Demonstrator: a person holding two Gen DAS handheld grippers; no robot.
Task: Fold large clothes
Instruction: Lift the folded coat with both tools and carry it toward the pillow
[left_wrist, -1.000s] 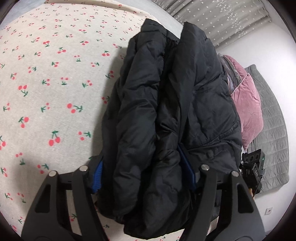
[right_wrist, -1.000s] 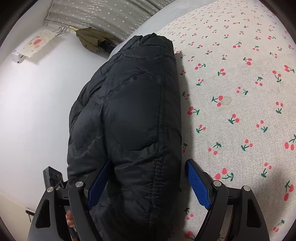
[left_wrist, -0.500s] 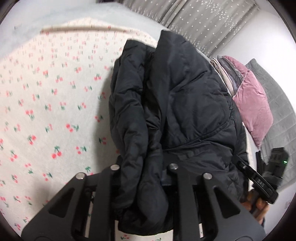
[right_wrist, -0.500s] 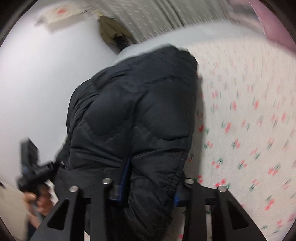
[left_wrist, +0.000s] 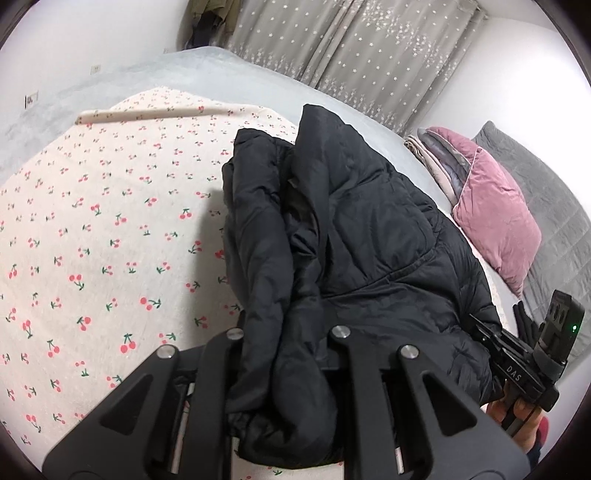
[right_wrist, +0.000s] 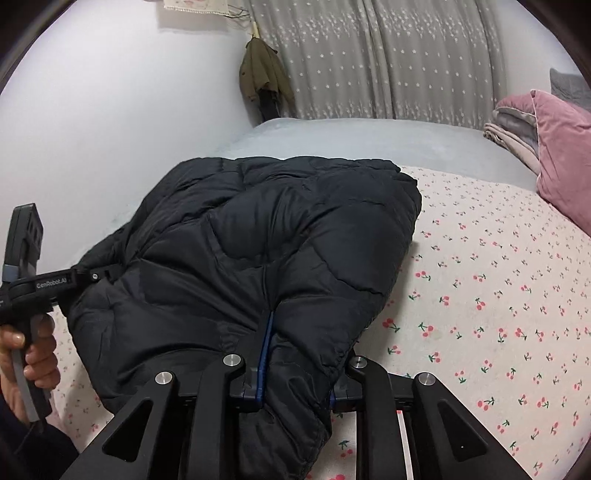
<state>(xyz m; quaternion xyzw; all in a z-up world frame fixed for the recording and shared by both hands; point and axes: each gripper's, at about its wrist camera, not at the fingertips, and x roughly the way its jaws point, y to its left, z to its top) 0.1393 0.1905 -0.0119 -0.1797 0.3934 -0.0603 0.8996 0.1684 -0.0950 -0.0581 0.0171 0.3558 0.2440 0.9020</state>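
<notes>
A black puffer jacket (left_wrist: 369, 229) lies folded lengthwise on the cherry-print sheet (left_wrist: 92, 258), its near end bunched and raised. My left gripper (left_wrist: 288, 325) is closing with a thick fold of that end squeezed between its jaws. In the right wrist view the same jacket (right_wrist: 277, 229) fills the centre. There my right gripper (right_wrist: 303, 354) is closing too, its blue pad pressed into the hem. Each gripper shows in the other's view, held by a hand: the right gripper (left_wrist: 517, 369) at the jacket's right side, the left gripper (right_wrist: 37, 288) at its left side.
A pink pillow (left_wrist: 495, 218) and folded blankets (right_wrist: 513, 129) lie at the head of the bed beside a grey quilt (left_wrist: 554, 206). Grey starred curtains (right_wrist: 406, 55) and a hanging olive coat (right_wrist: 264, 74) stand behind. The cherry-print sheet (right_wrist: 498, 295) stretches away on both sides of the jacket.
Both grippers went from wide open around the jacket's near end to clamped on it. Both have risen, lifting that end, and the right one rolled, so both views now show more of the room.
</notes>
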